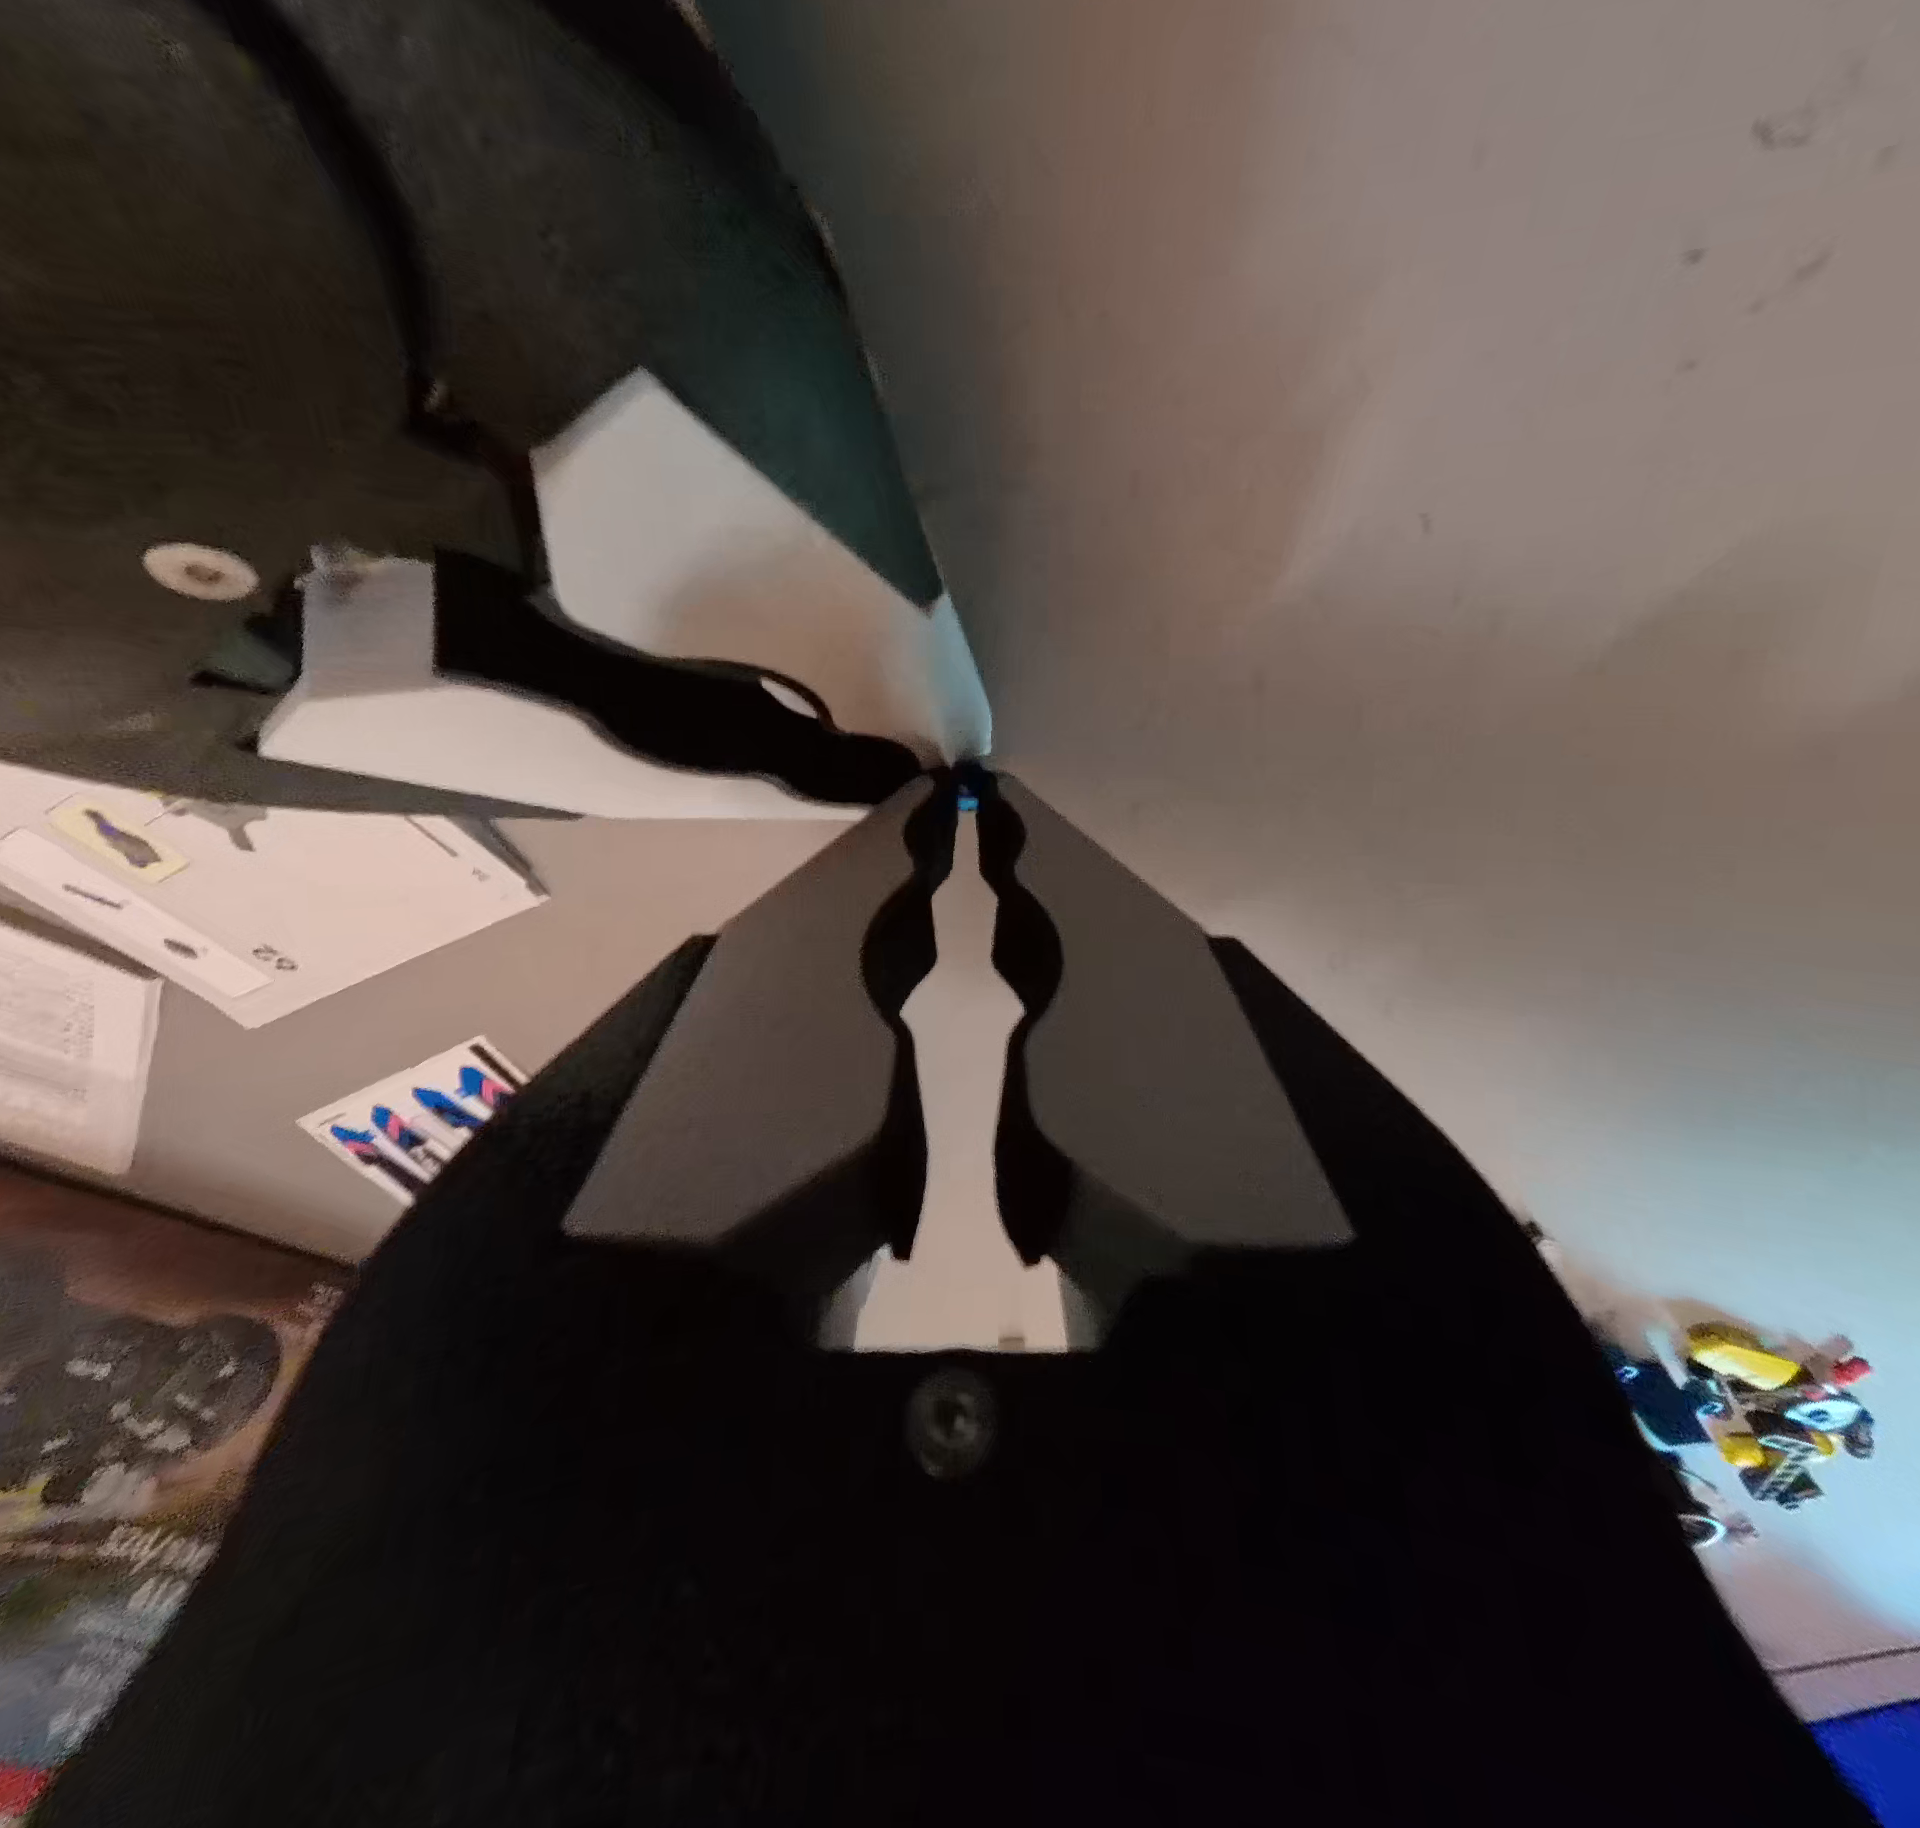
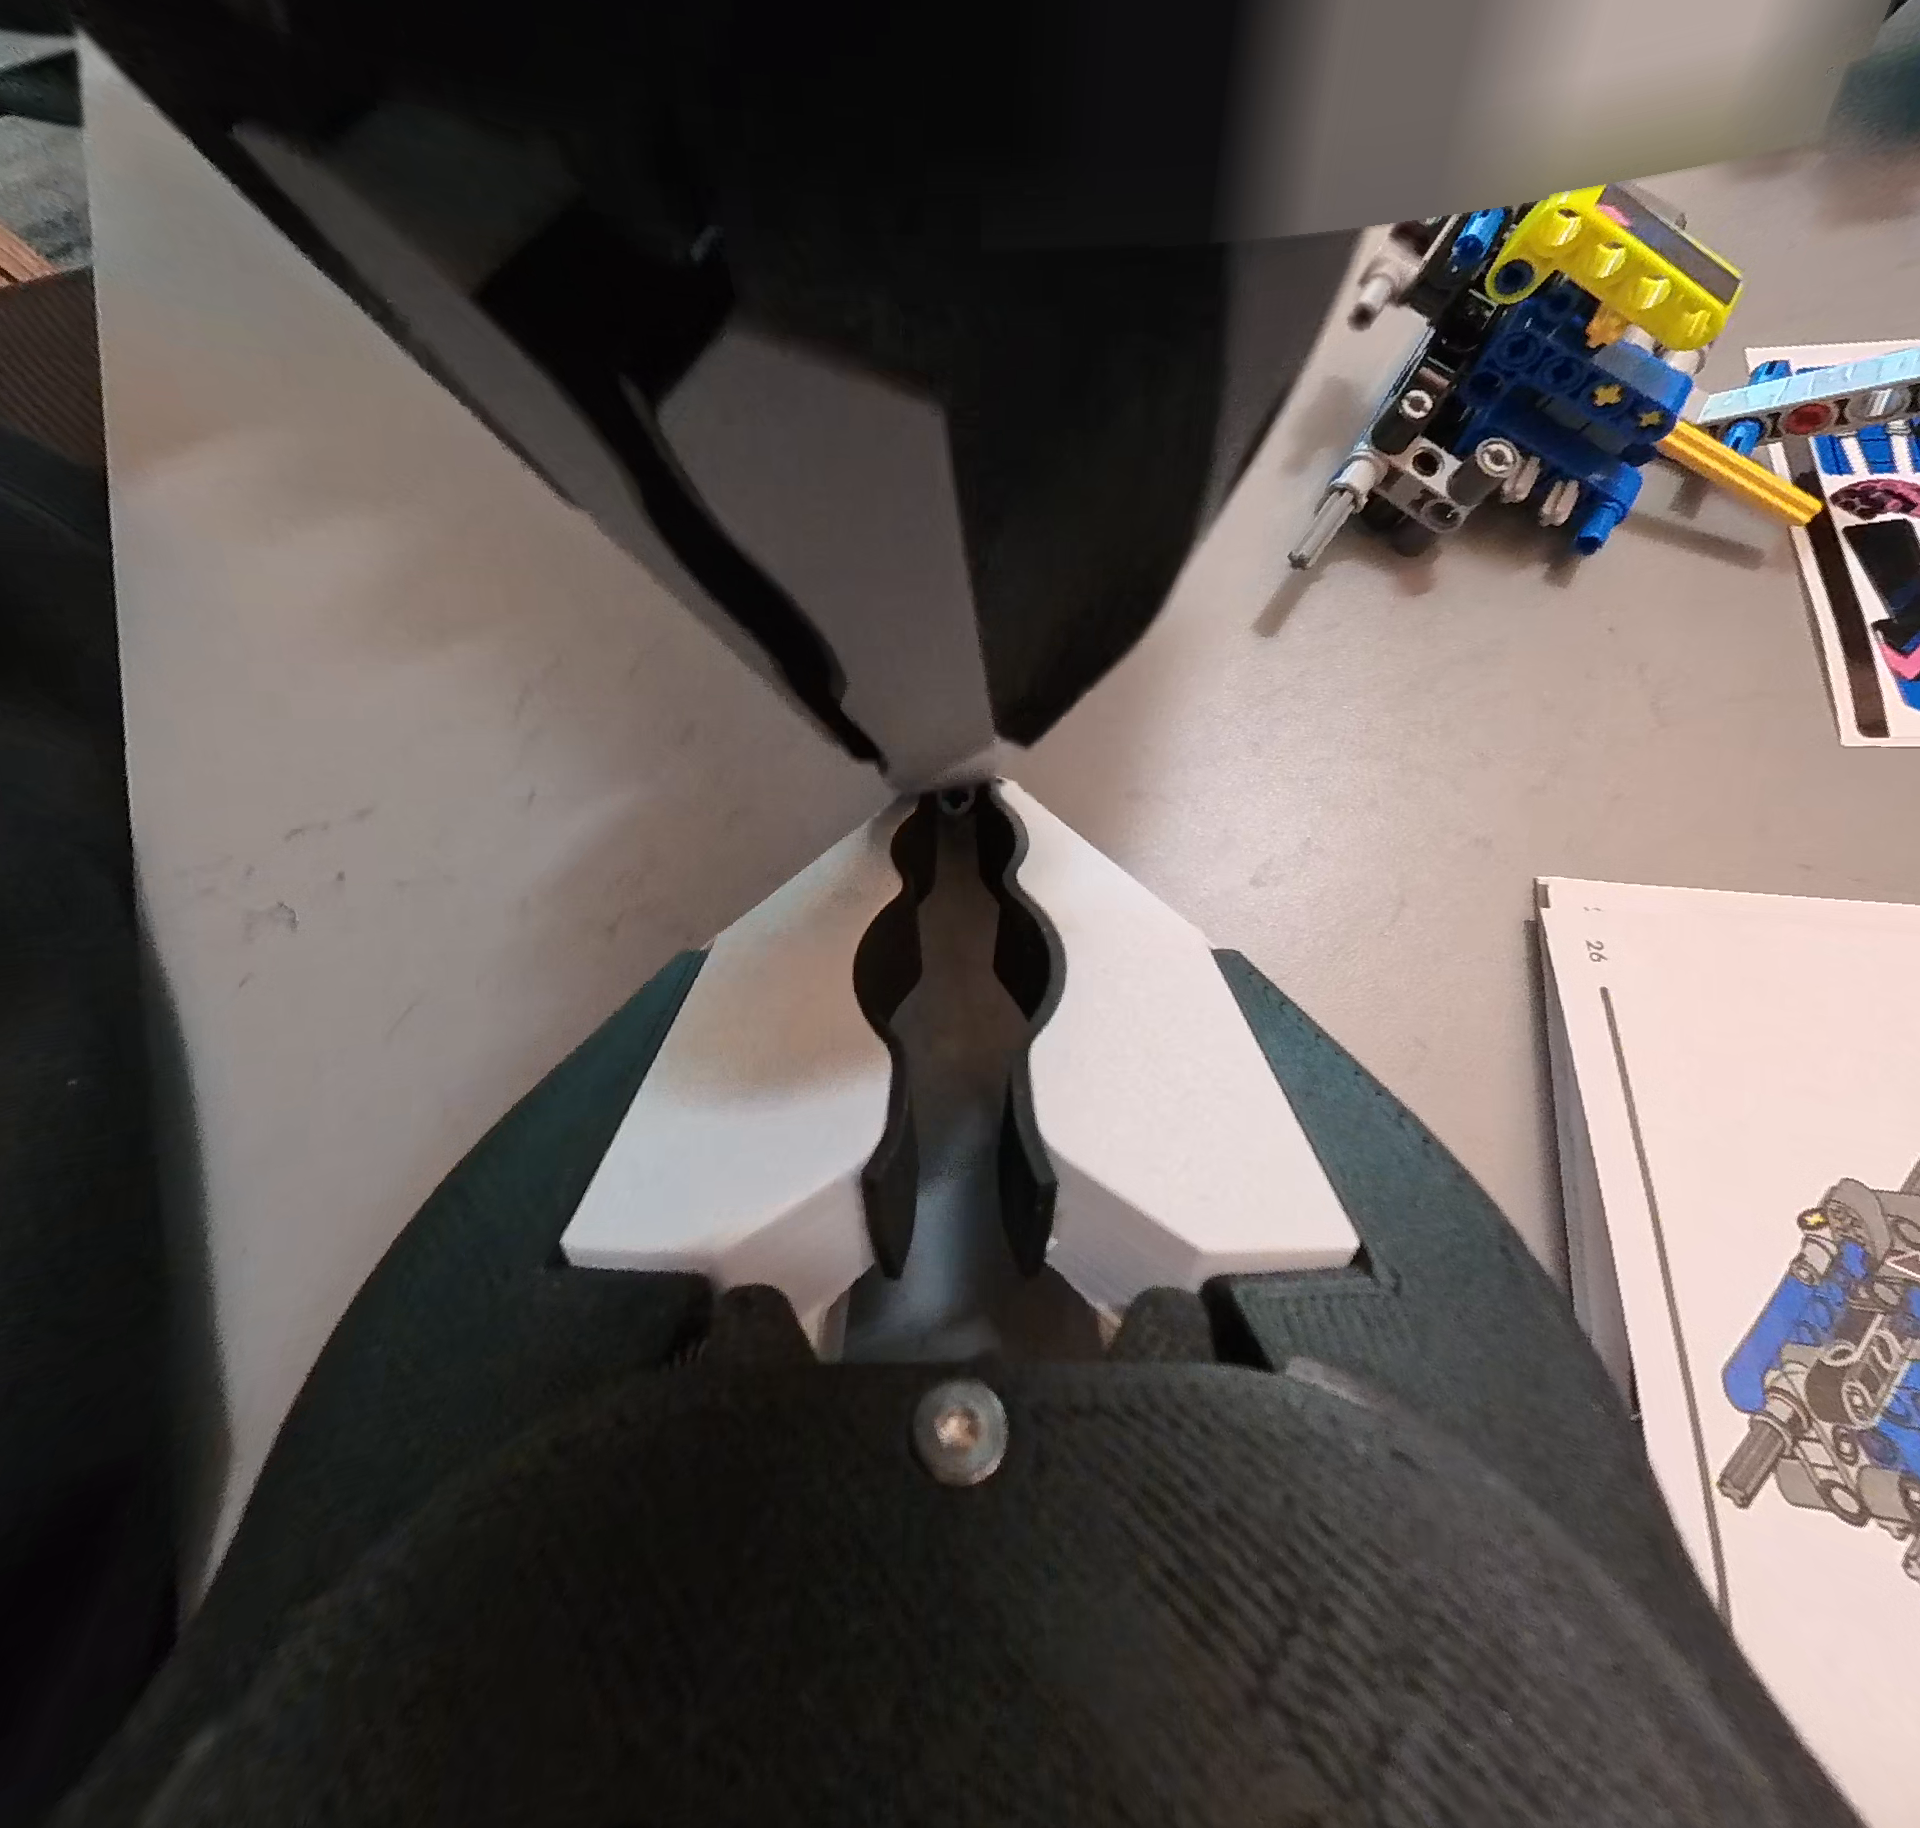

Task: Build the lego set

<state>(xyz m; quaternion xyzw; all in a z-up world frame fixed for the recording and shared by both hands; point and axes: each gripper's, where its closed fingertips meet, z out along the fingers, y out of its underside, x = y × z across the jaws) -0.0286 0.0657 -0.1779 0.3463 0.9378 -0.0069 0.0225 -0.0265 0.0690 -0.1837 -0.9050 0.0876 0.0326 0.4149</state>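
Observation:
My left gripper [image 1: 966,799], black with grey fingers, is shut on a small blue lego pin [image 1: 968,797] at its tips. My right gripper [image 2: 956,831], dark green with white fingers, is shut on a small dark pin [image 2: 956,829]. The two grippers meet tip to tip above the grey table; each shows in the other's view, the right gripper [image 1: 961,718] and the left gripper [image 2: 935,786]. Whether the two pins touch is hidden. The part-built blue, yellow and black lego model [image 2: 1538,386] stands on the table at the far right, apart from both grippers; it also shows in the left wrist view [image 1: 1756,1415].
An open instruction booklet [image 2: 1745,1259] lies at the right edge and shows again in the left wrist view [image 1: 312,895]. A sticker sheet [image 2: 1860,531] lies beside the model. The lego box [image 1: 104,1415] lies at the lower left. A yellow axle [image 2: 1735,469] sticks out of the model. Only a small space, under 4 cm, lies between the two pairs of fingers. From either gripper's tips it is about 15 cm to the yellow axle [image 2: 1735,469].

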